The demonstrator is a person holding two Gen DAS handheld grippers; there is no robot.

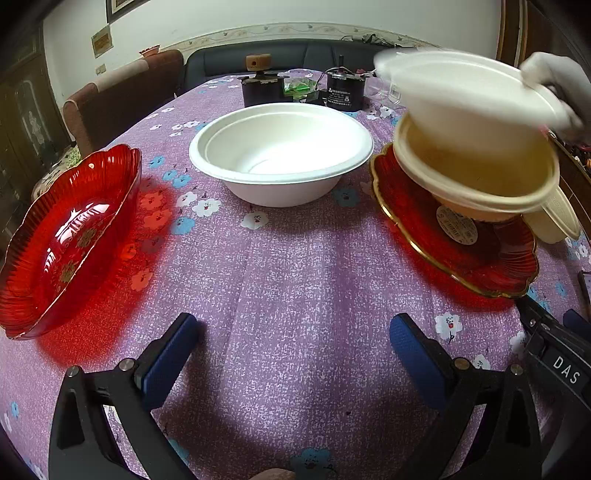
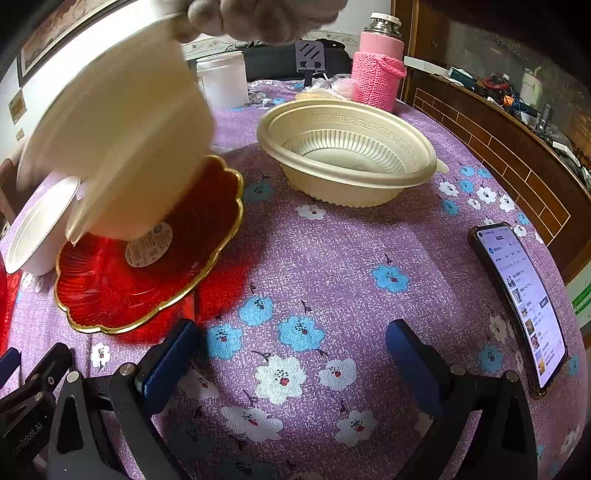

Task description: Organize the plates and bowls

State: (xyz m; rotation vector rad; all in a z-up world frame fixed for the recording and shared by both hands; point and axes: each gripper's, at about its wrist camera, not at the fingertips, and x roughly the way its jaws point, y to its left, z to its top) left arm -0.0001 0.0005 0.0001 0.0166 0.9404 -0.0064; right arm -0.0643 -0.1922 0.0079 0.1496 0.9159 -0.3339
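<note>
**Two grippers wide open, bowls and plates spread on the table**

Both the left gripper point(image 1: 293, 334) and right gripper point(image 2: 291, 341) gape empty above the purple floral cloth point(image 1: 295, 280). A gloved hand point(image 2: 258, 16) tilts stacked pale bowls point(image 2: 118, 140) over a gold-rimmed red plate point(image 2: 110, 288). Beside it sit a smooth white bowl point(image 1: 280, 155), a fluted red dish point(image 1: 66, 236) and a ribbed cream bowl point(image 2: 347, 155).

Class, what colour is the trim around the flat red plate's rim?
Gold, around the red plate; clearest in the right wrist view.

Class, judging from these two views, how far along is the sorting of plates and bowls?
Done: nothing stacked yet. In hand: a gloved hand holds bowls over the gold-rimmed red plate. Left: white bowl, red dish, beige bowl; both claws open, empty.
</note>
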